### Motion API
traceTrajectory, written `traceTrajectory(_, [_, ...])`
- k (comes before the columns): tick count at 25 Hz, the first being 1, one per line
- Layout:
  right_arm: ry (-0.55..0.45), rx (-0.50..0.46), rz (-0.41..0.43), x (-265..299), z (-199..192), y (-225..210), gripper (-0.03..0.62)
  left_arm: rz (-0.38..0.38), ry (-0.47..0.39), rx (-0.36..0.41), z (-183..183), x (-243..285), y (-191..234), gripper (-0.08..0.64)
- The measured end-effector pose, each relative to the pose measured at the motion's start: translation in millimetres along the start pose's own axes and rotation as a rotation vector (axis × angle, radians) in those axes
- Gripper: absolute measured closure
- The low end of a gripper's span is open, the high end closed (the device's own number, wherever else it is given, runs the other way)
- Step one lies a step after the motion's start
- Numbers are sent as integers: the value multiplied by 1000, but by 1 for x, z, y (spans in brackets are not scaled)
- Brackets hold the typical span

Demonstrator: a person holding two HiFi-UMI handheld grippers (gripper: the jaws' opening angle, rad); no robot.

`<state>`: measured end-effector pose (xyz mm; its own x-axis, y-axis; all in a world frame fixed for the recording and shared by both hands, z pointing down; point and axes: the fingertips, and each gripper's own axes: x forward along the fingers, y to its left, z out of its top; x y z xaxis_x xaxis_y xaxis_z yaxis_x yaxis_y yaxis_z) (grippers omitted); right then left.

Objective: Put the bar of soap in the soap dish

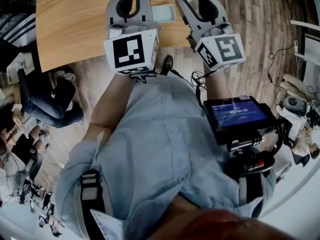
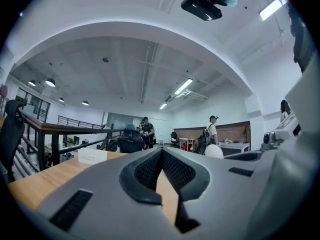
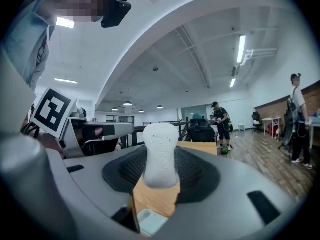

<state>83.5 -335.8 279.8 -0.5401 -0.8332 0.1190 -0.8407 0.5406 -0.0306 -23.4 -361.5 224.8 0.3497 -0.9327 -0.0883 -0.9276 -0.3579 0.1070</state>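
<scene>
While both grippers hang over the near edge of the wooden counter (image 1: 75, 19), the right gripper (image 3: 161, 176) has its jaws pressed on the bar of soap (image 3: 160, 151). The white bar stands upright between them, its rounded top rising past the jaw tips. The left gripper (image 2: 162, 153) holds nothing, and its jaws meet at the tips. The pale soap dish (image 1: 165, 13) sits on the counter between the two grippers. In the right gripper view it lies just below the jaws, apart from the bar. A small white box (image 2: 92, 156) rests on the counter's far left.
</scene>
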Motion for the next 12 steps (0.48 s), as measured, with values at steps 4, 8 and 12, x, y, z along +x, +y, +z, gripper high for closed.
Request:
traceTrajectory(4, [46, 14, 56, 10, -22, 5, 405, 51, 20, -2, -12, -4, 10, 554])
traceTrajectory(8, [87, 38, 92, 18, -48, 4, 405, 91, 29, -41, -29, -3, 17, 554])
traceTrajectory(12, [127, 69, 121, 26, -83, 3, 405, 117, 80, -67, -64, -5, 23, 554])
